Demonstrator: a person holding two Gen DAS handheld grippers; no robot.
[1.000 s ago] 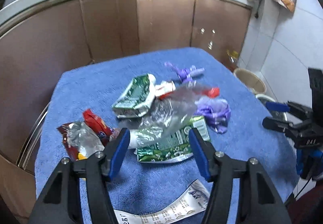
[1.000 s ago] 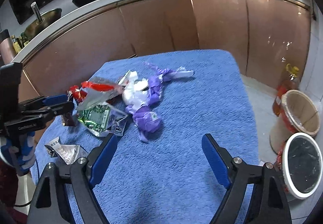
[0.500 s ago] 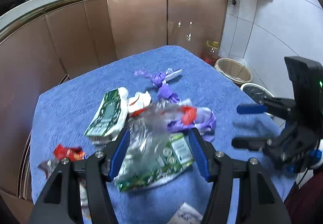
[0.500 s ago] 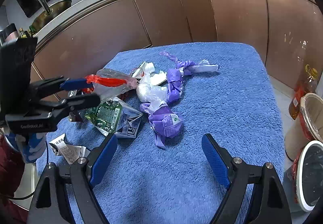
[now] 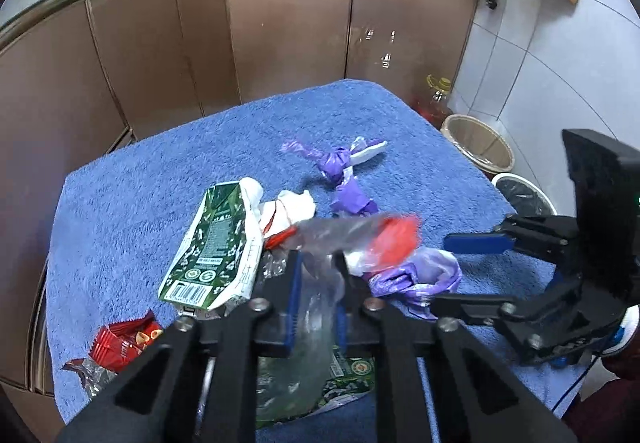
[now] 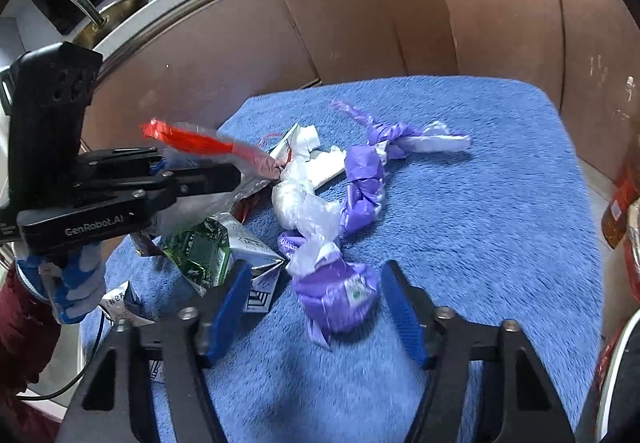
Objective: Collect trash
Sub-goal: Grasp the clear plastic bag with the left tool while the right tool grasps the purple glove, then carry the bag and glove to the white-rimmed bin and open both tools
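Note:
Trash lies on a table covered with a blue towel (image 5: 168, 171). My left gripper (image 5: 316, 279) is shut on a clear plastic bag with a red strip (image 5: 360, 239), which also shows in the right wrist view (image 6: 200, 141), lifted above the pile. My right gripper (image 6: 316, 299) is open, its fingers on either side of a crumpled purple bag (image 6: 338, 297), low over the towel. A green carton (image 5: 212, 247), a red snack wrapper (image 5: 124, 339), white plastic (image 6: 304, 199) and a purple knotted bag (image 5: 340, 163) lie nearby.
A tan bin (image 5: 478, 141) and a white bin with a black liner (image 5: 524, 195) stand on the floor right of the table. Brown kitchen cabinets (image 5: 280, 35) curve behind. A paper receipt (image 6: 120, 303) lies at the towel's near left edge.
My left gripper has closed on the clear bag and raised it. My right gripper has moved forward and down, and now straddles the crumpled purple bag.

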